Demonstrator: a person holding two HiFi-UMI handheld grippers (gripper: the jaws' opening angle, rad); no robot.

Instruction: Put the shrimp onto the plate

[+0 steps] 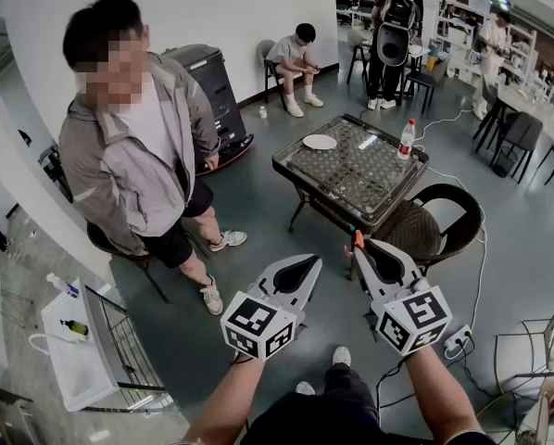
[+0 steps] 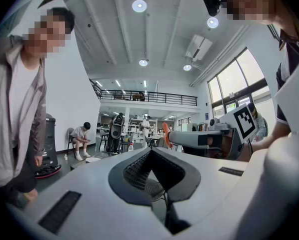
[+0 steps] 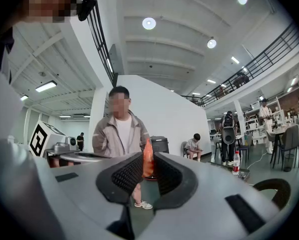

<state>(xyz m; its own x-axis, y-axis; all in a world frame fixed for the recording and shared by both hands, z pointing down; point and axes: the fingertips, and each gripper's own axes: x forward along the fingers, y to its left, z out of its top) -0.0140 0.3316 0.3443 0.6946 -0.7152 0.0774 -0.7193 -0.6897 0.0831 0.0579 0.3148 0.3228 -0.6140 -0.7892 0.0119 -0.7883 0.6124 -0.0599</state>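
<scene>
A small orange shrimp sticks up from the tip of my right gripper, which is shut on it. The right gripper view shows the shrimp upright between the dark pads. My left gripper hangs beside it to the left, shut with nothing in it; its tips meet in the left gripper view. Both are held in the air above the grey floor. The white plate lies on the far left part of a low dark table, well ahead of both grippers.
A water bottle stands on the table's right corner. A wicker chair sits just in front of the table. A person in a grey jacket stands at left. A white cart and a floor power strip flank me.
</scene>
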